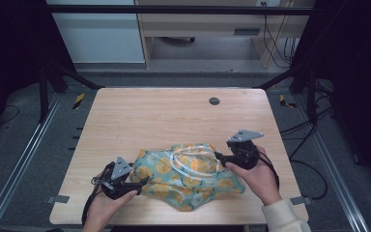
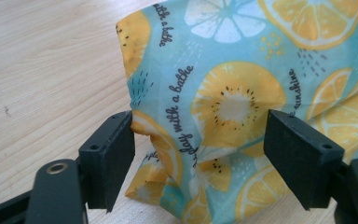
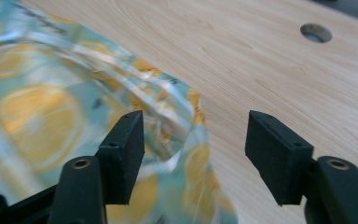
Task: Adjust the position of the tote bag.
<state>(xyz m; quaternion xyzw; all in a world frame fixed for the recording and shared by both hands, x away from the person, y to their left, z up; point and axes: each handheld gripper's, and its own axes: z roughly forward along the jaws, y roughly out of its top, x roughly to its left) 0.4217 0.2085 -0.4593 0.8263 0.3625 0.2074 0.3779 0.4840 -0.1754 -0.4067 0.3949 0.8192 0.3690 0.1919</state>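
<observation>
On the near half of the wooden table (image 1: 140,111) lies the fruit-print bag (image 1: 188,179), crumpled, w/ white cord (image 1: 193,162) looped on top. Left gripper (image 1: 134,182) sits at the bag's left end: jaws well apart, a fold of cloth betw. them, pads not pressing it. Right gripper (image 1: 219,157) hovers at the bag's right end by the cord, jaws also wide, holding nothing. Risks, as I judge: slick fabric slips out if the left closes on too thin a fold; right could snag the cord & drag the whole bag toward the table edge.
</observation>
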